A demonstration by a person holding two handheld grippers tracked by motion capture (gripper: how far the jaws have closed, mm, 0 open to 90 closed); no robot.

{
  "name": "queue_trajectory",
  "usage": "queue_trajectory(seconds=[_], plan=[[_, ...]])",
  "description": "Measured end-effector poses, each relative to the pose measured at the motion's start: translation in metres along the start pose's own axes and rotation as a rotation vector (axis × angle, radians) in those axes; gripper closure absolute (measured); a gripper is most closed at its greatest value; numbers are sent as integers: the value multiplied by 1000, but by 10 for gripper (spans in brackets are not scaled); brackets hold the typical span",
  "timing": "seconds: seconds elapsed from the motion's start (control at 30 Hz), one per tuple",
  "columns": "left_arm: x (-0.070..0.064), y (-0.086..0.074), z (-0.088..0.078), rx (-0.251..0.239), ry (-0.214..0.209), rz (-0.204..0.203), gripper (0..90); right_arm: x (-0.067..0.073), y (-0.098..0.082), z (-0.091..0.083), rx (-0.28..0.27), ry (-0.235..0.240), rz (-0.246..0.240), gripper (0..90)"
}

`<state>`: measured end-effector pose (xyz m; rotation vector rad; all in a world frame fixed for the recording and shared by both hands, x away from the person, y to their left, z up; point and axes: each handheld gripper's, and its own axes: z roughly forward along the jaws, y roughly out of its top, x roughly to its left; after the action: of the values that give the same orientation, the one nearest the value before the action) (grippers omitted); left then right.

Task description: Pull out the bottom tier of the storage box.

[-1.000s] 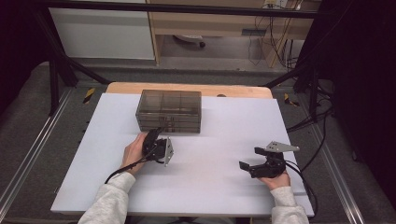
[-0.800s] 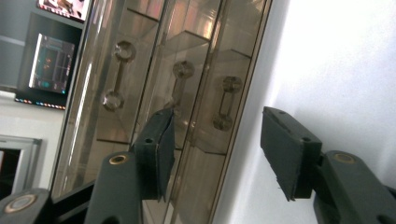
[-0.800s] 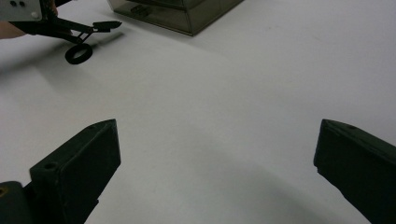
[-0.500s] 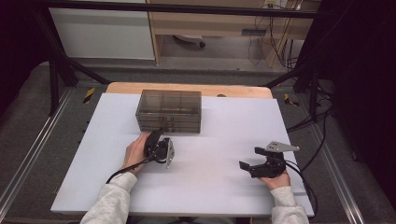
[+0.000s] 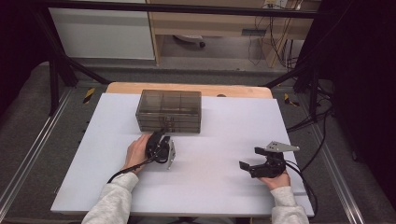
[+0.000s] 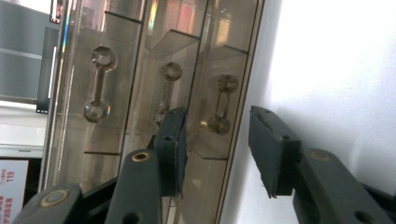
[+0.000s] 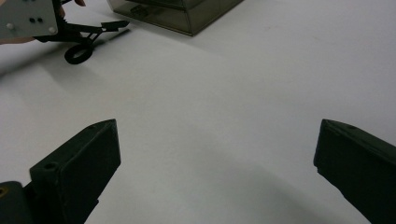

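A smoky clear drawer box (image 5: 169, 111) stands at the back middle of the white table (image 5: 219, 126). My left gripper (image 5: 162, 136) lies rolled on its side right in front of the box. In the left gripper view its jaws (image 6: 217, 140) face three stacked drawer fronts, each with a clear dumbbell handle. The lowest drawer's handle (image 6: 222, 105) lies ahead of the gap between the pads (image 6: 173, 149); nothing touches them. These jaws have just been closing, with nothing gripped. My right gripper (image 5: 249, 157) rests at the front right, jaws (image 7: 217, 158) wide open over bare table.
The right gripper view shows the left gripper (image 7: 70, 28) and the box (image 7: 182, 11) far off across the table. A wooden board (image 5: 233, 89) edges the table behind the box. Cables (image 5: 303, 177) trail off the right side.
The left gripper has rolled in the hand, its grey plate now turned to the right, and it sits slightly closer to the box. The right gripper has stayed still.
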<state>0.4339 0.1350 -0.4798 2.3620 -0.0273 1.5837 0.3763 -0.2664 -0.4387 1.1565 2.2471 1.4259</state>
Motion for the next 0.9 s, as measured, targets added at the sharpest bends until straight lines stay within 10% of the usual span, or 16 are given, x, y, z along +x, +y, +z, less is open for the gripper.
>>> queue_trajectory(seconds=[0.9], plan=[[-9, -3, 12, 5, 36, 25, 698, 0, 0, 0, -3, 1, 1, 12]])
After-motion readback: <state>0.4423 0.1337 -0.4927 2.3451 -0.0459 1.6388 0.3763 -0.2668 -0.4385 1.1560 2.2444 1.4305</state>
